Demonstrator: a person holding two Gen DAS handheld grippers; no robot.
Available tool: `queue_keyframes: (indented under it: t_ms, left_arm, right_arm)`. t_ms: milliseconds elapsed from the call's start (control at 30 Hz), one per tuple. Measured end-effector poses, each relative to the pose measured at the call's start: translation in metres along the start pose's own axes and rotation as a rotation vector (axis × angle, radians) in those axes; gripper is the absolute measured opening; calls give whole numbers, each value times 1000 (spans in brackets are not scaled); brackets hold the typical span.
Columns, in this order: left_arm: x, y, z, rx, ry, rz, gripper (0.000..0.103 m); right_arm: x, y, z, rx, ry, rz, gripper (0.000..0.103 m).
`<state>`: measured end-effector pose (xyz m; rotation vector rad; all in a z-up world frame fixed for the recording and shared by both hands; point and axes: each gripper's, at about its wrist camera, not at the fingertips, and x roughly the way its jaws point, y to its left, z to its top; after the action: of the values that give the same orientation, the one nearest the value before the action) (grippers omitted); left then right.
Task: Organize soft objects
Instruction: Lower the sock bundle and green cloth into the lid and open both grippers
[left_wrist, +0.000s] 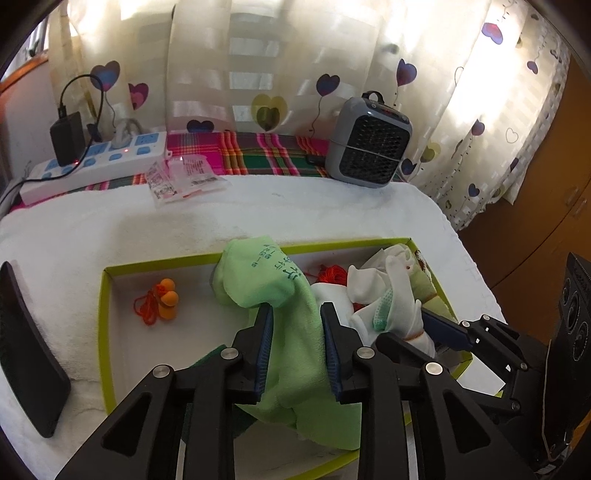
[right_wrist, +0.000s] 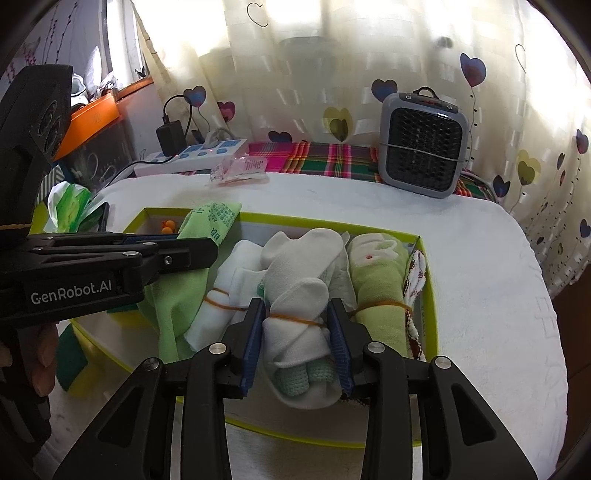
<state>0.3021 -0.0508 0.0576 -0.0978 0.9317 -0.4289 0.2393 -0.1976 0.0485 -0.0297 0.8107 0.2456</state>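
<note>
A shallow box with a lime-green rim (left_wrist: 147, 263) (right_wrist: 332, 223) sits on a white towel. A light green cloth (left_wrist: 266, 280) (right_wrist: 207, 221) with printed characters drapes over the box's far rim and down between the pads of my left gripper (left_wrist: 295, 314) (right_wrist: 214, 251), which stand apart and do not pinch it. My right gripper (right_wrist: 295, 306) (left_wrist: 443, 328) is shut on a rolled white sock bundle (right_wrist: 295, 332) tied with an orange band, held inside the box. Beside it lie a banded white roll (right_wrist: 229, 295) and a banded green roll (right_wrist: 376, 280).
Orange plugs on a red cord (left_wrist: 166, 299) lie in the box's left end. A grey heater (left_wrist: 373, 144), a power strip (left_wrist: 99, 162) and plastic packets (left_wrist: 181, 177) line the far edge. A black slab (left_wrist: 29, 350) lies left of the box.
</note>
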Motion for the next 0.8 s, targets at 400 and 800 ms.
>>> queue_keyframes:
  t_ms: [400,800]
  left_arm:
    - [0,-3,-1,14,0,3,31]
    - [-7,-9,-4,32,-10,33,33]
  right_arm:
    - [0,1,0,-7,-2,-3,41]
    - [-7,1,-2,-7,-26,-12,51]
